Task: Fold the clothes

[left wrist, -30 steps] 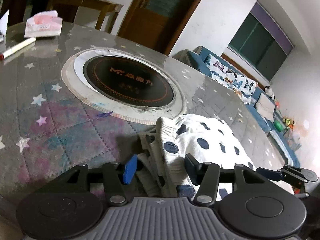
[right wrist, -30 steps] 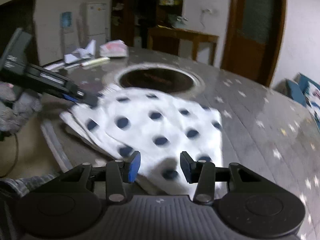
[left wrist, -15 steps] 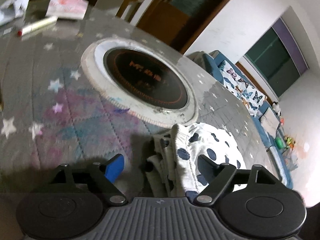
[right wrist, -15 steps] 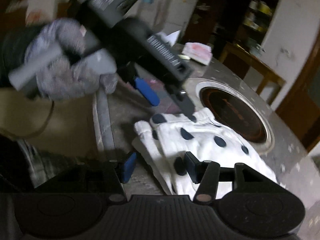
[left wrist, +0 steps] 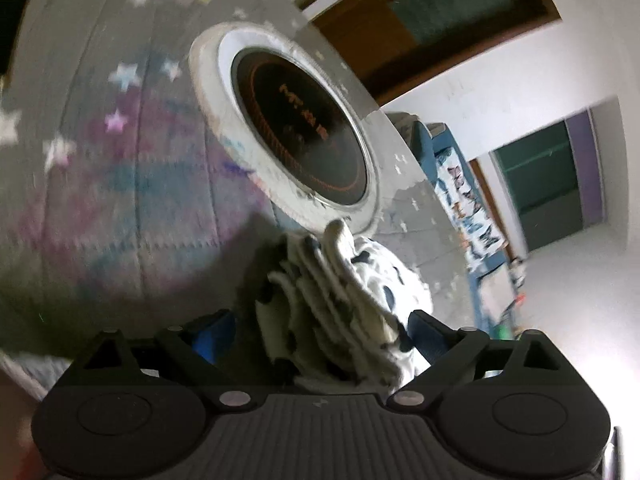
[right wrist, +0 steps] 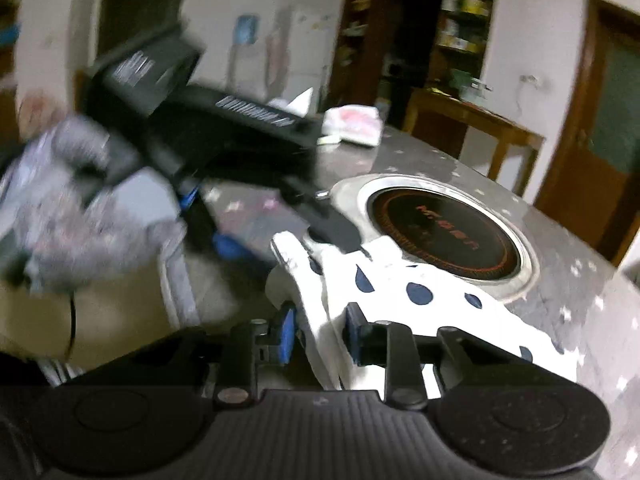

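Note:
A white garment with dark blue dots lies folded on the grey star-patterned table, beside the round hob. My right gripper has its jaws closing on the garment's thick folded edge, and the blue pads meet the cloth. My left gripper is rolled to one side and its jaws are opening wide. The garment's layered end sits between them without being squeezed. In the right wrist view, a gloved hand holds that left gripper at the garment's far corner.
A black round hob with a pale ring is set into the table just past the garment. A tissue pack lies at the table's far side. Behind it stand a wooden side table and a door. A blue sofa is off to the right.
My left gripper's jaws spread wide and it rolled, letting go of the garment's end. My right gripper swung over to the garment's near-left edge and narrowed onto it.

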Motion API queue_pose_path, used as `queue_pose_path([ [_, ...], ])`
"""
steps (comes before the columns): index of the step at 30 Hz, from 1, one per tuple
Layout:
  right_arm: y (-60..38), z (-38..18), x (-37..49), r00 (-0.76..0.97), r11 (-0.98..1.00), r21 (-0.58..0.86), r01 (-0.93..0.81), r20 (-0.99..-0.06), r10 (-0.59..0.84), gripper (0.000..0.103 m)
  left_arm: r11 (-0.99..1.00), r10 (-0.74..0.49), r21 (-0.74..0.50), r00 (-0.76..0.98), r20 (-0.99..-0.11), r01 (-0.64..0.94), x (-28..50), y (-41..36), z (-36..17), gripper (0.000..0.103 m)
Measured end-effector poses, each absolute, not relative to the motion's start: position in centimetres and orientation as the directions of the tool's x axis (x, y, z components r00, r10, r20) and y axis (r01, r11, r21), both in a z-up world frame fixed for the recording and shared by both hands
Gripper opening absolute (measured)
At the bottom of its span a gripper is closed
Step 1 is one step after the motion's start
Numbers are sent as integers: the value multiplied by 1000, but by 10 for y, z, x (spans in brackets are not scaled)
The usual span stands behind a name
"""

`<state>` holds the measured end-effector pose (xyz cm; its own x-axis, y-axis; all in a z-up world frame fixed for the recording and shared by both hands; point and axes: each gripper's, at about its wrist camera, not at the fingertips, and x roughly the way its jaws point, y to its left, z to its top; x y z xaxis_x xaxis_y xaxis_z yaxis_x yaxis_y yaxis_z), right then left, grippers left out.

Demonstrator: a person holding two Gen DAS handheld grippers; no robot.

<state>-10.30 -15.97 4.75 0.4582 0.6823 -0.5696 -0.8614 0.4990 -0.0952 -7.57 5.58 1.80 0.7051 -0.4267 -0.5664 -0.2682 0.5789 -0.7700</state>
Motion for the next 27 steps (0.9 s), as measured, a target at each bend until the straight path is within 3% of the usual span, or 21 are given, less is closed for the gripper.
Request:
queue_pose_path([
  [10, -176, 50, -96, 454, 523, -31, -852, -542, 707, 24, 400, -523, -862, 695, -494, -311, -65, 49, 0, 96],
  [12, -178, 50, -97, 447, 517, -28, -856, -541, 712, 23, 404, -519, -862, 700, -491, -305, -59, 50, -1, 90],
  [15, -182, 50, -99, 437, 510, -18, -860, -542, 718, 23, 414, -513, -853, 693, -507, -317, -50, 50, -7, 69],
  [17, -181, 48, -99, 424, 500, -15, -866, -552, 718, 23, 428, -511, -845, 686, -518, -320, -45, 50, -11, 48],
  [20, -183, 46, -97, 395, 497, 27, -867, -570, 721, 26, 442, -509, -838, 679, -528, -320, -41, 51, -18, 34],
  [27, -215, 59, -64, 421, 582, 159, -797, -545, 725, 28, 477, -501, -828, 684, -531, -294, -39, 54, -18, 32],
])
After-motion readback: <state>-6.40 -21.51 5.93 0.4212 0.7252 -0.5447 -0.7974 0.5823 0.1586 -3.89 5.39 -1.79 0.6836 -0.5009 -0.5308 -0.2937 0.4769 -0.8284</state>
